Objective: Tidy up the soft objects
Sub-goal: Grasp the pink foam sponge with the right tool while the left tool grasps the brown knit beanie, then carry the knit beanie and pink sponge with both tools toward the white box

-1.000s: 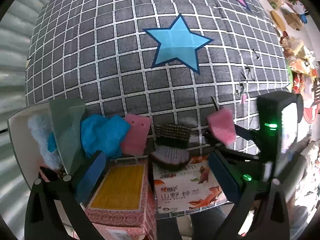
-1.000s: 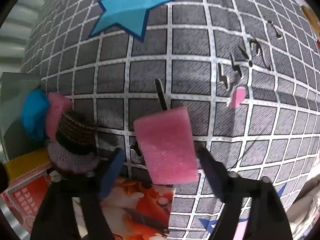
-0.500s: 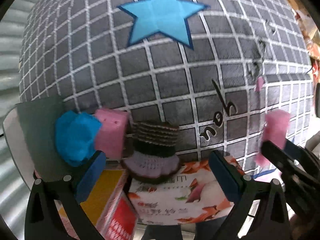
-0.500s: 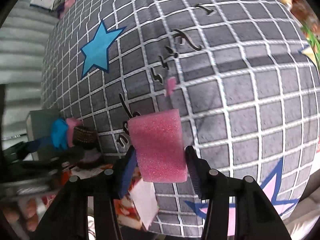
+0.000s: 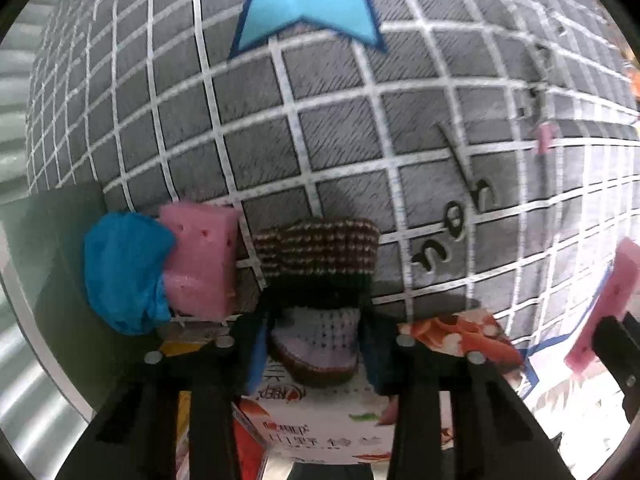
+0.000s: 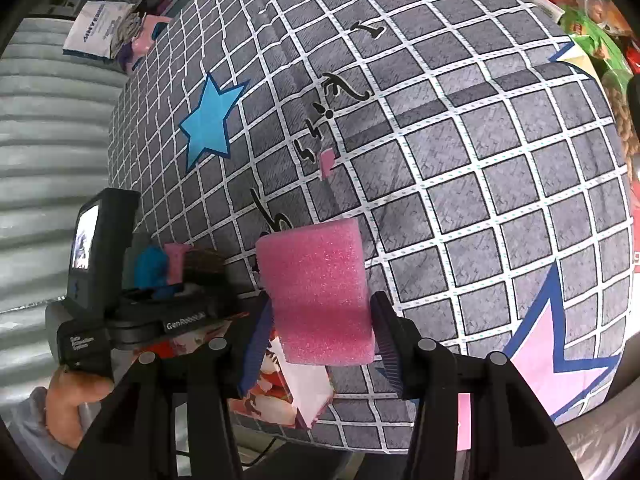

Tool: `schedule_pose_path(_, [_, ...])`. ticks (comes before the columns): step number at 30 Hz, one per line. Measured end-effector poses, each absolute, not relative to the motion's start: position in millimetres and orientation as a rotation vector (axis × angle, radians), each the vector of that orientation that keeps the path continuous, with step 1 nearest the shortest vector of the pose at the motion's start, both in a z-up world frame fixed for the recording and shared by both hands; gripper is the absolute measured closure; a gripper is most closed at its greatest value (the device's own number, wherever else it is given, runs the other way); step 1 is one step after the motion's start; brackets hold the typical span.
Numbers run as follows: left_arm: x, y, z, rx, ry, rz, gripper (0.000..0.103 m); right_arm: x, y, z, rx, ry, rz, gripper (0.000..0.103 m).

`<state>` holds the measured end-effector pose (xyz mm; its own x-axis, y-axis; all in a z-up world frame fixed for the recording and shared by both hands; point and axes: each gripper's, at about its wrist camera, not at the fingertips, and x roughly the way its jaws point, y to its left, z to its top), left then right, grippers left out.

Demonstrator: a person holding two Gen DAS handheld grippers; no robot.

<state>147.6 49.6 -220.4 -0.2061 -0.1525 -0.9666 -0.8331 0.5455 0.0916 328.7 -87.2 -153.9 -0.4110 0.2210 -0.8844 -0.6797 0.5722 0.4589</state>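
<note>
A surface [image 6: 500, 168] covered in a grey cloth with a white grid, printed with a blue star [image 5: 308, 0] and black handwriting, fills both views, with a ribbed grey wall to the left.

Nearest in the left wrist view, the left gripper [image 5: 314, 344] points steeply down, its fingers [image 5: 256, 352] closing around a knitted hat [image 5: 316, 264]; the pads sit against the pale lilac lower part, and the brown striped top rises beyond them. The hat rests on a tissue pack [image 5: 320, 432] printed with orange foxes. Just left of the hat stands a pink sponge with small holes [image 5: 200, 264], touching a crumpled blue cloth [image 5: 124, 272], which leans on a grey-green box [image 5: 48, 280].

In the right wrist view, the right gripper [image 6: 320, 332] has its fingers [image 6: 386, 340] pinching a pink foam block [image 6: 316, 292], lifted clear of the cloth. Below it lies a corner of the tissue pack. To the left, a hand [image 6: 72, 396] grips the left gripper's handle. Farther along the surface lies a small pink scrap [image 6: 328, 162] by the handwriting. At the far edge sit a white bag [image 6: 96, 28] and blurred packages.
</note>
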Motion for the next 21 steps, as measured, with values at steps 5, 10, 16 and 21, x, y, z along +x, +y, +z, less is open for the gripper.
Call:
schedule_pose_path(5, [145.1,46.0,-178.6,-0.779,1.524,0.770,0.064,327.3,-93.4,-148.2,-0.370,1.722,1.041,0.052])
schedule_pose_path(10, [147.8,36.5,-143.9,-0.711,1.446,0.742,0.064,322.8,-97.8,-140.3,-0.378,1.704,1.043,0.052])
schedule_pose_path(16, [152.8,5.4,-110.1,-0.614,1.417,0.677,0.064,317.6,-102.8,-129.1,-0.399,1.674,1.048,0.052])
schedule_pose_path(21, [148.2,-20.3,-90.7,-0.526,1.394,0.612,0.064,309.4,-110.2,-122.2,-0.409,1.667,1.043,0.052])
